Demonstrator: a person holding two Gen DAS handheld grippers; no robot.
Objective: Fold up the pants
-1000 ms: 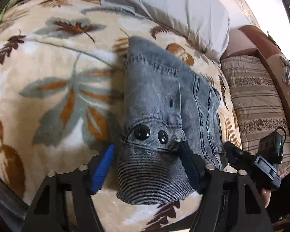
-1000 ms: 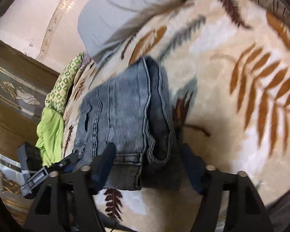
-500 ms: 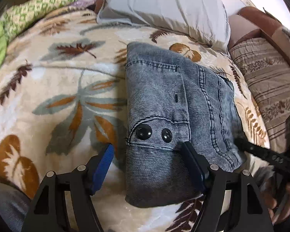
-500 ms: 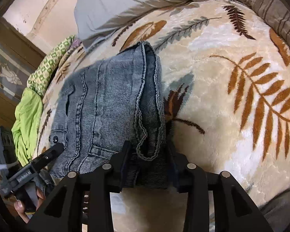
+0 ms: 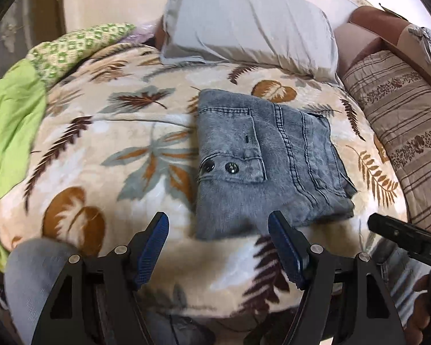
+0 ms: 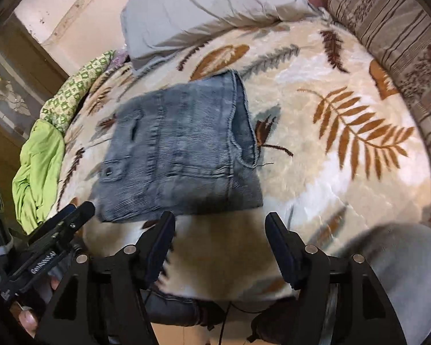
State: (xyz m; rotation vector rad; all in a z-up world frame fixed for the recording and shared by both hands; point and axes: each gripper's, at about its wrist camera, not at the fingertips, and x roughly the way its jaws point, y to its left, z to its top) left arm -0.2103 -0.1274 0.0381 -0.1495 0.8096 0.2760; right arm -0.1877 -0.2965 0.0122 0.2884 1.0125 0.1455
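Note:
The grey denim pants (image 5: 267, 158) lie folded into a compact rectangle on the leaf-patterned blanket (image 5: 100, 143), two dark snap buttons facing up. My left gripper (image 5: 217, 218) hovers just short of their near edge, open, with nothing between its blue pads. In the right wrist view the pants (image 6: 181, 155) lie ahead and slightly left. My right gripper (image 6: 220, 217) hangs above the bare blanket (image 6: 316, 172) in front of them; its jaws are opening with nothing between them. Each view catches the other gripper at its edge, the right one (image 5: 402, 238) and the left one (image 6: 57, 241).
A grey pillow (image 5: 250, 26) lies at the head of the bed. A striped cushion (image 5: 399, 132) runs along the right side. Green cloth (image 5: 11, 132) is bunched at the left edge. The person's grey-clad knee (image 6: 402, 273) shows at the near edge.
Both grippers have drawn back and up from the pants. The right one was closed on the pants' near edge half a second ago and has let go. The pants lie flat.

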